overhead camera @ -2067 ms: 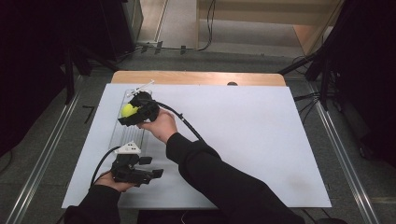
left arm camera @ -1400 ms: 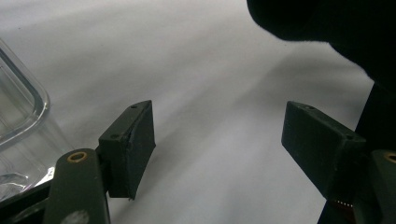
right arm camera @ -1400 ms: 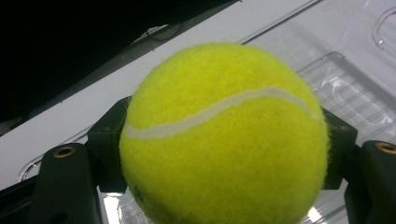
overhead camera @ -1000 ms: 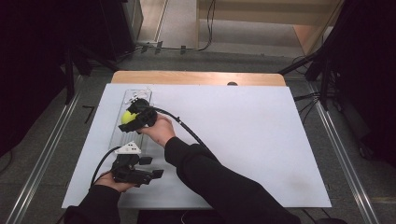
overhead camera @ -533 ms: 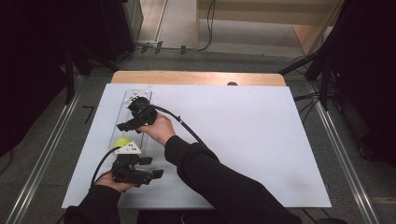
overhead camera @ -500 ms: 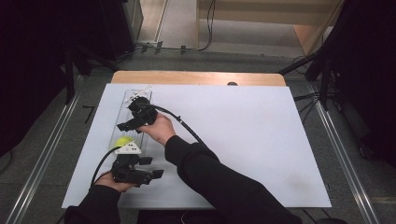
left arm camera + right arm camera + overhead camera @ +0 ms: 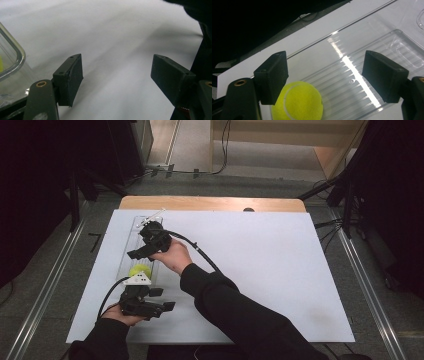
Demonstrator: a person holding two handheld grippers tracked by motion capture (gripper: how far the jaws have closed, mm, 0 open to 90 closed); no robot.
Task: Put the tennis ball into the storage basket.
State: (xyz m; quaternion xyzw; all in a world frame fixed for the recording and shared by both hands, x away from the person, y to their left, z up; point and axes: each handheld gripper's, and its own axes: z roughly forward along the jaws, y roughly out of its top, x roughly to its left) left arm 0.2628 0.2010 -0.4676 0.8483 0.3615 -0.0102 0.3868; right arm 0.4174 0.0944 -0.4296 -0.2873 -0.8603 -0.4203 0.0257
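A fuzzy yellow tennis ball (image 7: pixel 298 103) lies in a clear ribbed plastic tray (image 7: pixel 372 62) near the left edge of the white-covered table (image 7: pixel 280 265).

The right gripper (image 7: pixel 324 75) hangs above the tray with its two blocky, matte black jaws spread wide and empty, the ball just below its left-hand pad; in the high view it sits over the tray's far half (image 7: pixel 150 242). The left gripper (image 7: pixel 116 77), likewise wide open and holding nothing, rests low at the table's near-left corner, beside the tray's rounded, glossy corner, and points across the smooth white sheet.
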